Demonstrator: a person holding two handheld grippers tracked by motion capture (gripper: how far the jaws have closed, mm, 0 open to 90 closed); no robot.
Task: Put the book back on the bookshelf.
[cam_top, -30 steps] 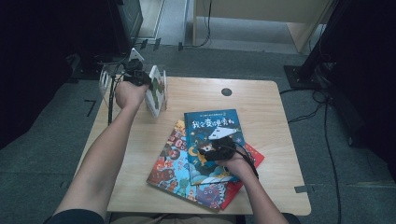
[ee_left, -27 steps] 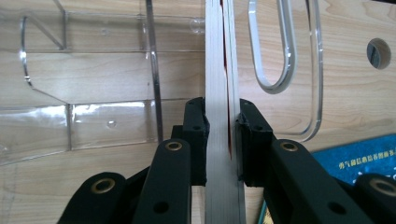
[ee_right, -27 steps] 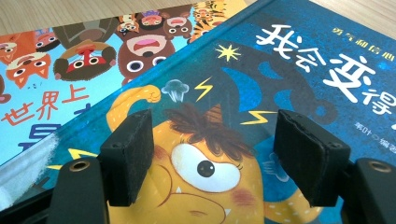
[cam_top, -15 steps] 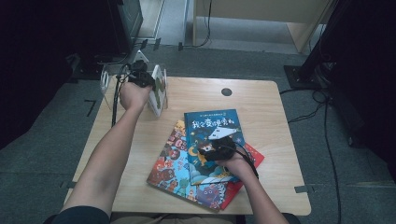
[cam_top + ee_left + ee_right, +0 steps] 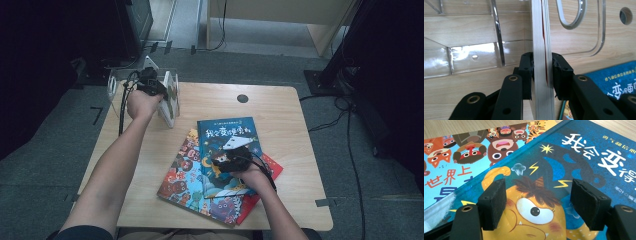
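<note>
A thin book (image 5: 170,97) stands upright on its edge at the table's far left, beside a clear acrylic rack (image 5: 114,87). My left gripper (image 5: 155,90) grips it from above. In the left gripper view the book (image 5: 541,37) runs up between the two pads of the left gripper (image 5: 542,72); the jaws have just been opening a little, and both pads still touch it. My right gripper (image 5: 537,202) is open, with nothing between its pads, just over the blue book (image 5: 579,157). From above, the right gripper (image 5: 227,157) rests over that blue book (image 5: 225,130).
The blue book lies on top of a colourful animal-face book (image 5: 182,170) and a red book (image 5: 270,167), all flat on the wooden table (image 5: 280,105). The table has a round cable hole (image 5: 242,98). Dark floor and cables surround it.
The left hand has shifted slightly toward the rack with the upright book. The right hand and the stacked books have stayed put.
</note>
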